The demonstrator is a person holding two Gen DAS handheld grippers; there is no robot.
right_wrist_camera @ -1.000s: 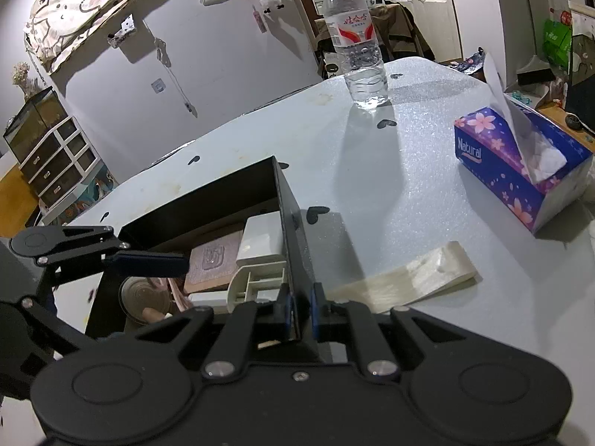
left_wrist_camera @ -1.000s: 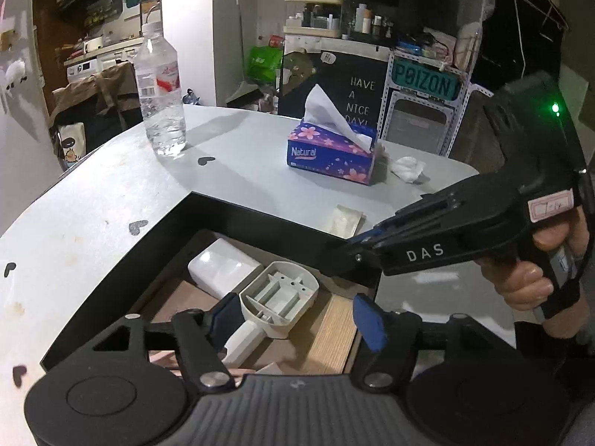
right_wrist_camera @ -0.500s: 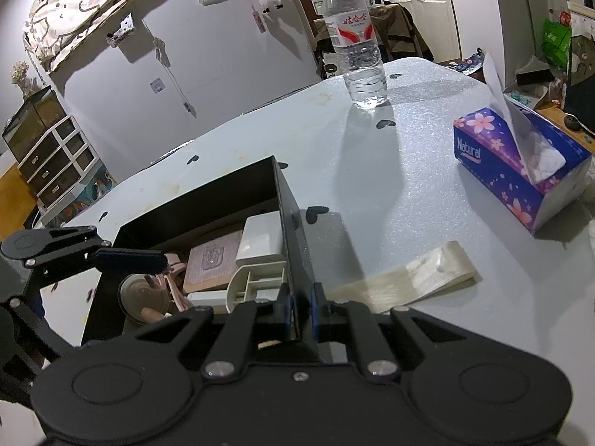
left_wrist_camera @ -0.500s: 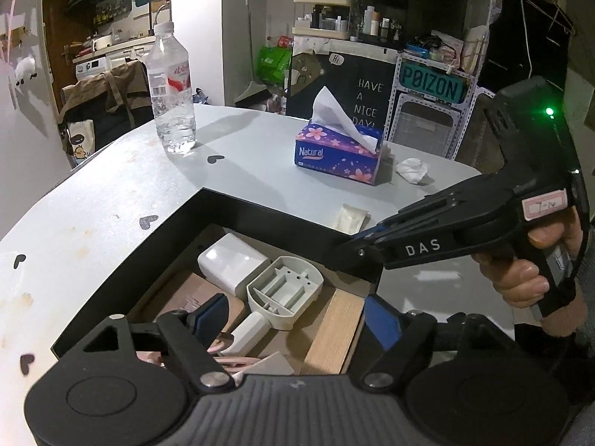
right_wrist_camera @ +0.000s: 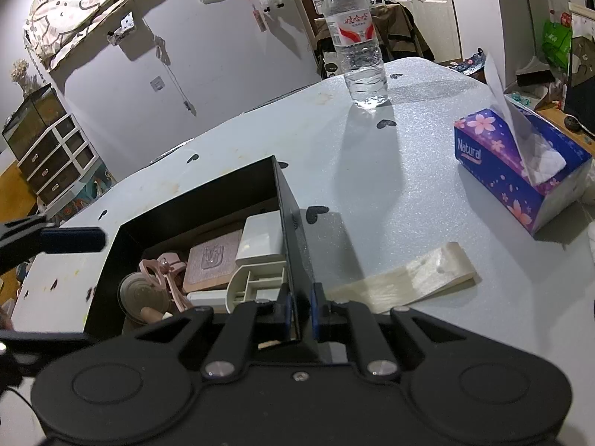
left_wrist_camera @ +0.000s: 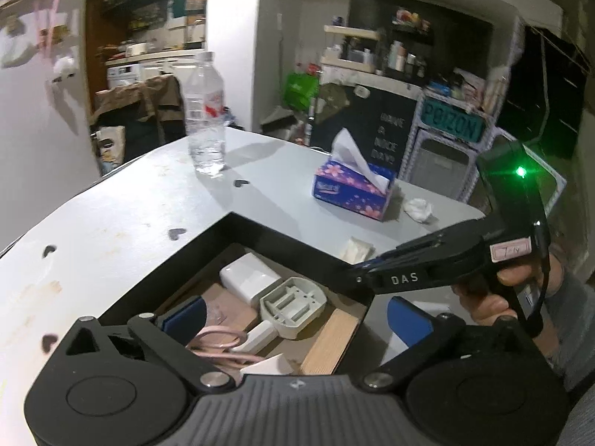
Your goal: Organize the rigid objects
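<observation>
A black open box [left_wrist_camera: 282, 238] [right_wrist_camera: 208, 200] sits on the white table. In it lie a white charger block [left_wrist_camera: 249, 277], a grey plug-shaped piece [left_wrist_camera: 292, 303], a pink slab [right_wrist_camera: 214, 260], a pink cable [left_wrist_camera: 219, 342] and a wooden block [left_wrist_camera: 329, 342]. My right gripper [right_wrist_camera: 297, 306] is shut on the box's right wall; it also shows in the left wrist view [left_wrist_camera: 360, 271]. My left gripper [left_wrist_camera: 297, 317] is open and empty above the box's near end. A cream flat strip [right_wrist_camera: 412, 278] lies on the table right of the box.
A water bottle [right_wrist_camera: 353, 37] stands at the table's far side. A purple tissue box [right_wrist_camera: 520, 171] sits at the right, with a crumpled tissue [left_wrist_camera: 418, 210] beside it. Shelves and clutter stand beyond the table.
My left gripper has risen and pulled back from the box, and its view has shifted. The right gripper keeps its hold on the box wall and has not moved.
</observation>
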